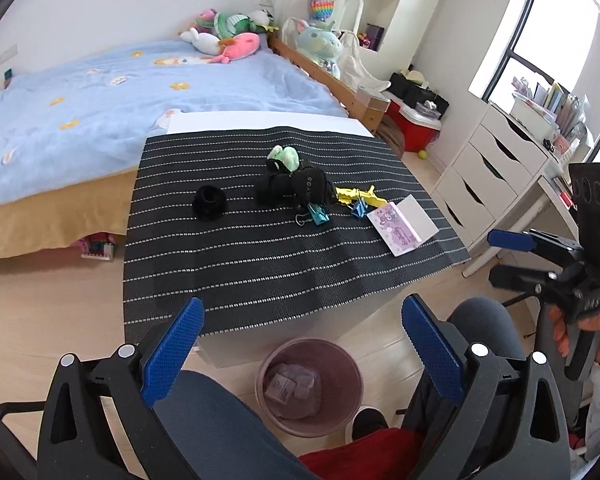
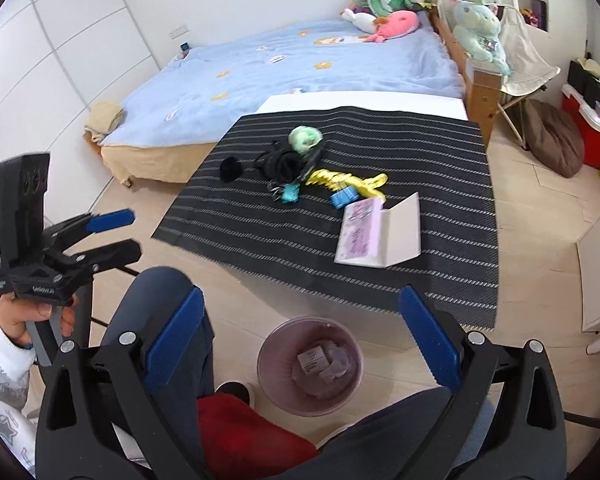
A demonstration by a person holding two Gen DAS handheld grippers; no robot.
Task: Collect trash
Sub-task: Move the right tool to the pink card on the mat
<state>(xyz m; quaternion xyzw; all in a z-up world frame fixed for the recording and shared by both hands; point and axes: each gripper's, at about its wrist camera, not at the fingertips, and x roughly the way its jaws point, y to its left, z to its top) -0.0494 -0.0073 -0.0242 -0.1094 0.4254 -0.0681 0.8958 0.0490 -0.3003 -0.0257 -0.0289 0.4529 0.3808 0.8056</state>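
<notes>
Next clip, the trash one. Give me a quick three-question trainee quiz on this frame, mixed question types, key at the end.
1. True or false: the left gripper is shut on an item.
2. Where does the pink bin stand? A) on the striped mat B) on the floor before the table C) on the bed
3. Fill in: the teal binder clip lies beside a ___ pouch.

Key: 1 false, both grippers open; 2 B; 3 black.

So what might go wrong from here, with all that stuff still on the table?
1. The black items, clips and yellow piece lie bunched together, so a grab may drag a neighbour along.
2. The bin sits on the floor below the table edge, between the person's knees; a dropped piece could miss its opening.
3. The open booklet looks like no trash and might get binned.
</notes>
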